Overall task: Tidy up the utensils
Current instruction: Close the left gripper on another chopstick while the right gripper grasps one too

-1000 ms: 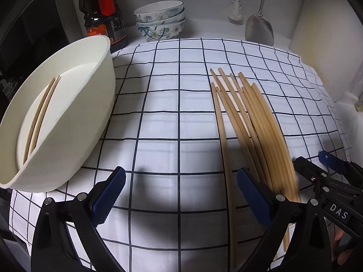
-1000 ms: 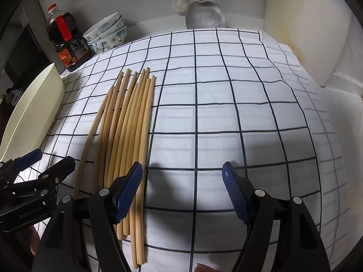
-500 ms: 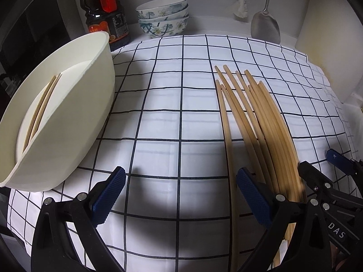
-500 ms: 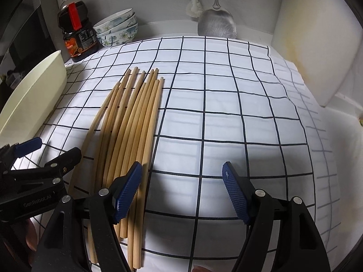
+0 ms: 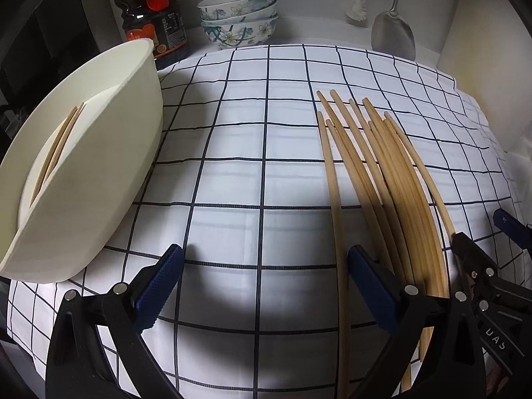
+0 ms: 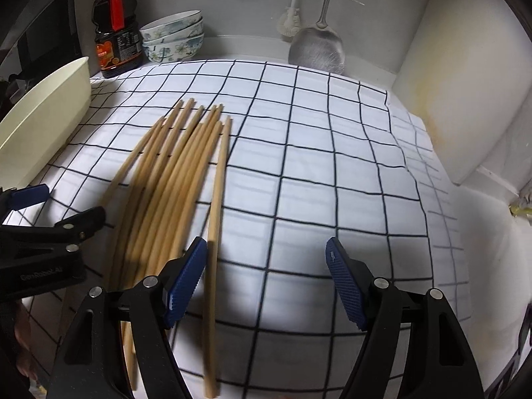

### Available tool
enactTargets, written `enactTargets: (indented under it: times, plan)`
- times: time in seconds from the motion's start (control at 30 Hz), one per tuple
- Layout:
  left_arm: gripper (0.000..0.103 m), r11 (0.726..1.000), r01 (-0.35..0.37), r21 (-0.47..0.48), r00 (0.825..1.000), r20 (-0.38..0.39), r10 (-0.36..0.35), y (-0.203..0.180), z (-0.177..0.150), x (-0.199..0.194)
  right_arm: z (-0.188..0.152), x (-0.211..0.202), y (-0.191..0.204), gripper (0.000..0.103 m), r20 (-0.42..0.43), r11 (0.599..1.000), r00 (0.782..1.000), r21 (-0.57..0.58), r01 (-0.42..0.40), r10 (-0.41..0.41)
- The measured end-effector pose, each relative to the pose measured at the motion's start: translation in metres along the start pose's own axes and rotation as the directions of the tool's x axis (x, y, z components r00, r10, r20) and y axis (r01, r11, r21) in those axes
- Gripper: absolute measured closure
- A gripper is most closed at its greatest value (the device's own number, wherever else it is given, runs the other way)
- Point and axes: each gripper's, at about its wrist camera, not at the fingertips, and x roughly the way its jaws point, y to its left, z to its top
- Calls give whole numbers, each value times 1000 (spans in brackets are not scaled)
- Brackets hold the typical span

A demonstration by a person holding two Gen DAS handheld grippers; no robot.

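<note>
Lay fanned on the checked cloth (image 6: 332, 173), the loose chopsticks (image 6: 173, 179), to the right of the cream bin (image 5: 99, 179), with two more chopsticks (image 5: 56, 153) already inside that bin. Ran with long axes away from both cameras, tips toward the back wall, thick ends toward the grippers.

Hung over the near ends, the right gripper (image 6: 266, 279), jaws wide apart and clamped on nothing; straddled one stick (image 6: 216, 219) split slightly from the bundle, just inside the left-hand pad. Judged the nearer hand for that stick, and a close across its axis the likely coming move.

Hovered nearer the bin, the left gripper (image 5: 266, 286), jaws likewise spread and empty, its right-hand pad over the bundle's left edge.

Hidden under the gripper bodies: the chopsticks' near ends, so exact count unclear. Blurred in the right wrist view, the bundle's middle. Cut off at the frame edge, the bin's near end.
</note>
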Motion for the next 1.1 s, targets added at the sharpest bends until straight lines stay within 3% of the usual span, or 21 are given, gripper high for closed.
enactTargets:
  times: [0.07, 0.53, 0.6, 0.8, 0.9, 0.97, 1.03, 1.1]
  plan:
    - [5, 1000, -6, -11, 1000, -6, 6, 0, 3, 2, 1, 4, -2, 33, -15, 1000, 1000, -1, 21, -21]
    - [9, 1000, -23, -8, 1000, 10, 23, -9, 16, 8, 11, 18, -13, 34, -7, 997, 999, 61, -44, 44]
    - [19, 1000, -5, -7, 1000, 13, 5, -10, 17, 7, 12, 18, -12, 34, -4, 997, 999, 61, -44, 44]
    - [45, 999, 41, 19, 999, 22, -41, -18, 18, 3, 15, 19, -7, 53, 4, 995, 996, 50, -86, 86]
    - [64, 998, 57, 26, 998, 35, -57, -20, 18, 1, 17, 18, -2, 72, -1, 994, 995, 21, -105, 105]
    - [80, 998, 63, 22, 997, 38, -64, -17, 19, 1, 18, 16, 4, 92, -7, 994, 994, -7, -110, 110]
    - [93, 997, 72, 20, 997, 37, -72, -15, 19, 1, 18, 16, 7, 96, -8, 994, 994, -21, -106, 106]
    - [94, 997, 79, 22, 996, 36, -80, -14, 19, 1, 17, 16, 6, 97, -6, 994, 994, -15, -110, 110]
